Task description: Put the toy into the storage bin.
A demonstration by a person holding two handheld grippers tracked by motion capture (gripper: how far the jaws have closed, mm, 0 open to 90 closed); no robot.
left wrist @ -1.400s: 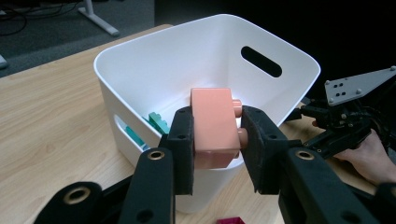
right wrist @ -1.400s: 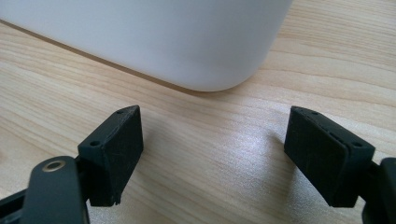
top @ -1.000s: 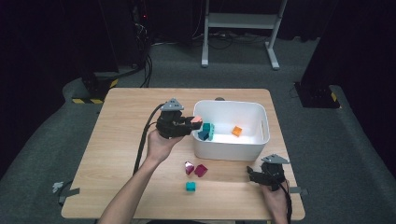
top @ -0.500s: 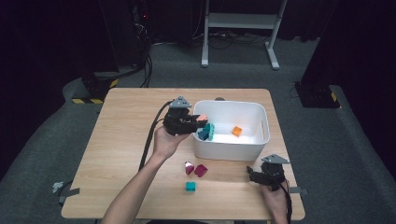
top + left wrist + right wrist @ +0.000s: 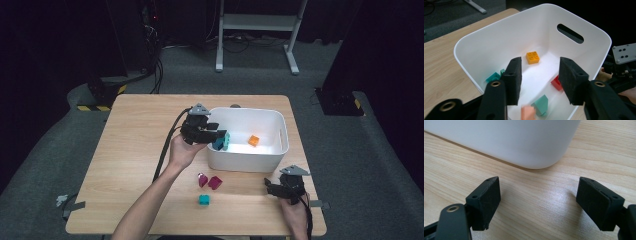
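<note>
White bin (image 5: 280, 150) already holds orange (image 5: 533, 57), red (image 5: 556, 83) and teal bricks (image 5: 540, 105). Left gripper (image 5: 539, 80), jaws just opened and nothing between them, hangs over the bin, the teal brick below. On the table (image 5: 125, 150), three bricks (image 5: 209, 182) remain; right gripper (image 5: 537, 203) rests open

Blocks (image 5: 254, 141) lie in the bin (image 5: 280, 150); three more (image 5: 204, 200) sit on the table (image 5: 130, 150) before it.
</note>
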